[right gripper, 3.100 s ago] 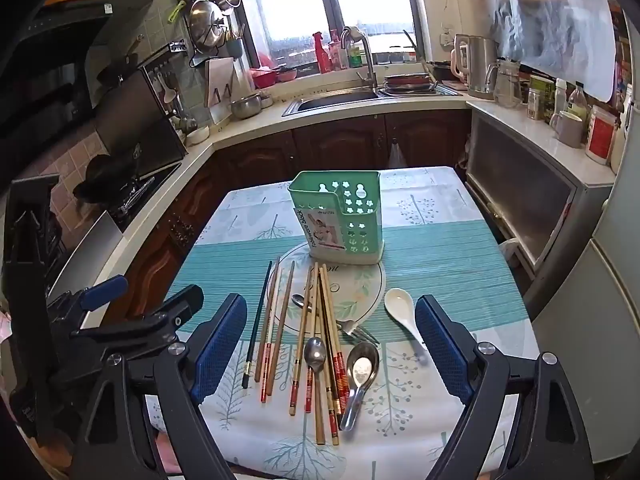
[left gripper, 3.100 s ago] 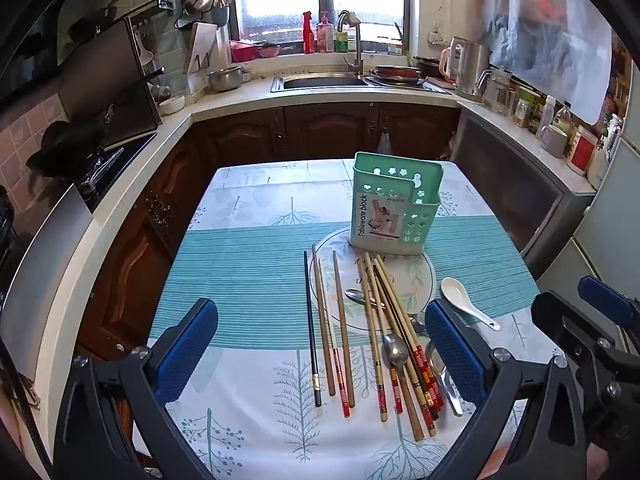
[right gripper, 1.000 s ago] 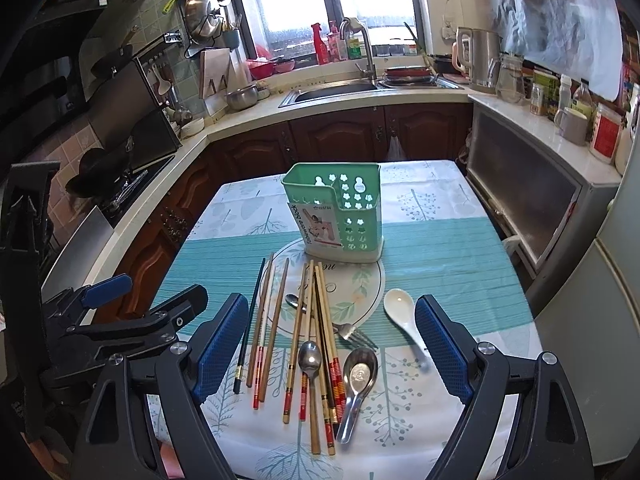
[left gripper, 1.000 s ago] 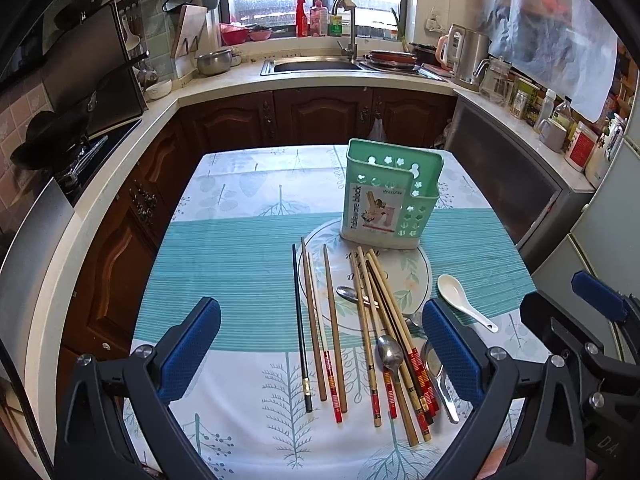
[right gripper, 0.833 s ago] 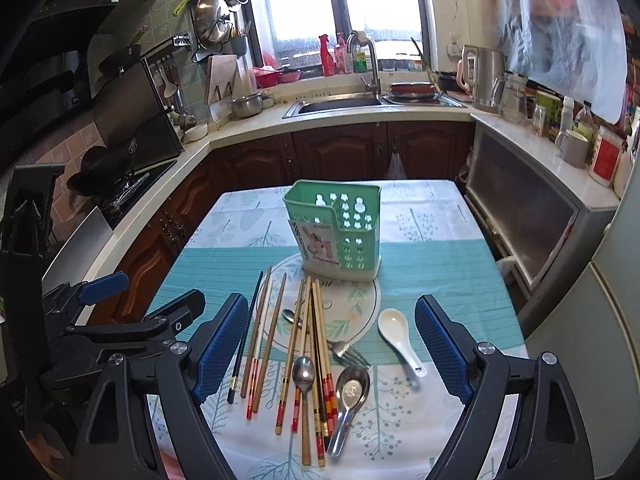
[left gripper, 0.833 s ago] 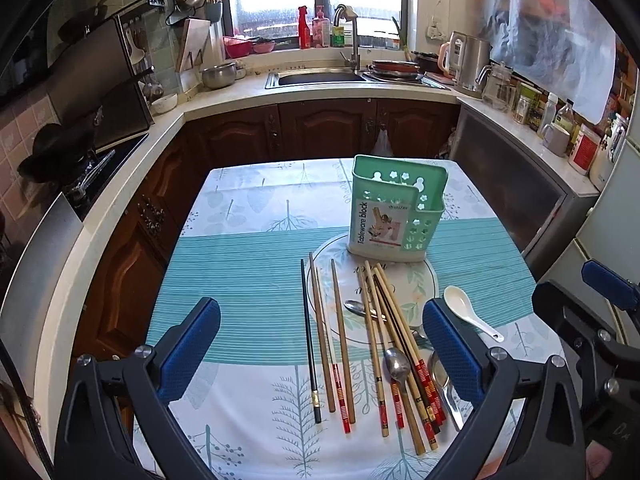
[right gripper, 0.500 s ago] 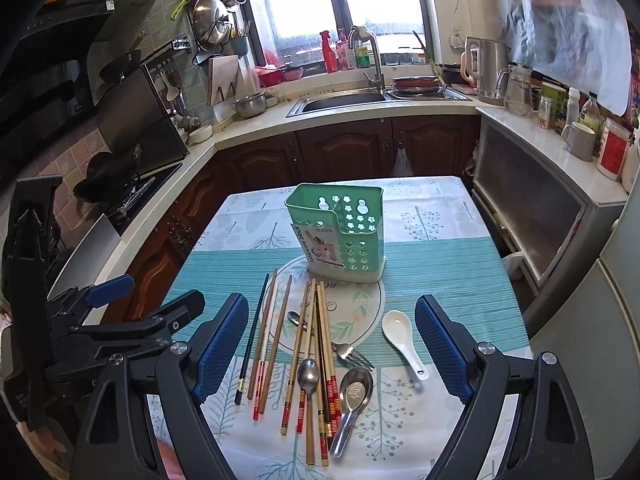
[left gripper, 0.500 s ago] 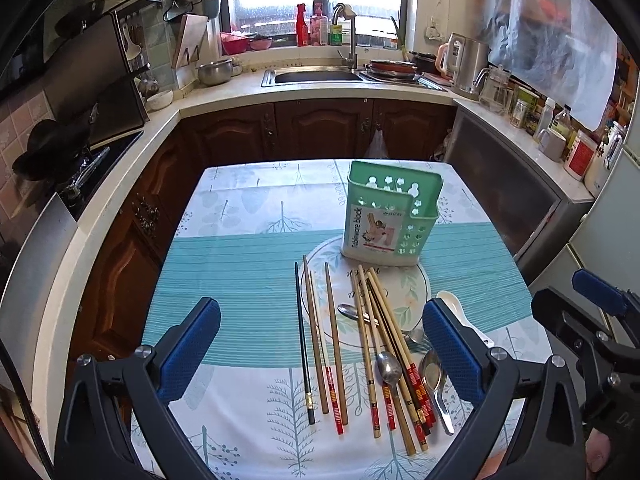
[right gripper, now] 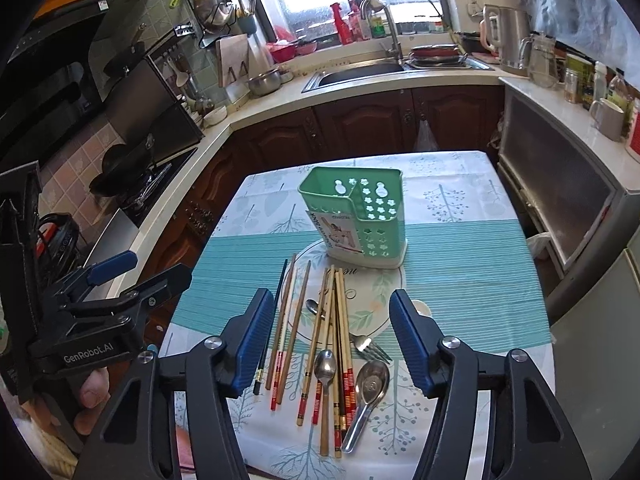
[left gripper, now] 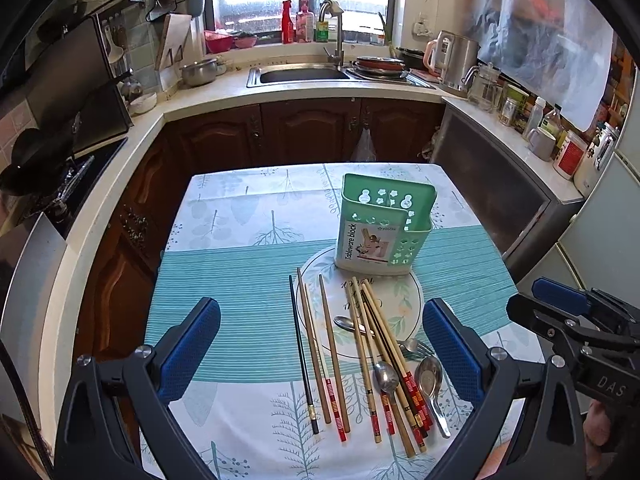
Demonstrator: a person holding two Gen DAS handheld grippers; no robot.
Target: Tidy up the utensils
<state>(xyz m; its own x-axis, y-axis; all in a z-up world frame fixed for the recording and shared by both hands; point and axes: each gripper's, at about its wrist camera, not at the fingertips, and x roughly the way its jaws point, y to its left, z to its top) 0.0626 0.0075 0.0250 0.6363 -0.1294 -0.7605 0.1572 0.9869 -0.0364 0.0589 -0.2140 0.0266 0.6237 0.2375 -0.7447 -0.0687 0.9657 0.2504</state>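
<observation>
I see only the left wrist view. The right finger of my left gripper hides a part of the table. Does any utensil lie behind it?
Observer: Yes. The right wrist view shows a white spoon there, just right of the fork.
Operator: Thank you. Does the right gripper hold something?
Observer: No. The right gripper is open. Its jaws have just been closing, with the chopsticks showing between them, but it grips nothing.
</observation>
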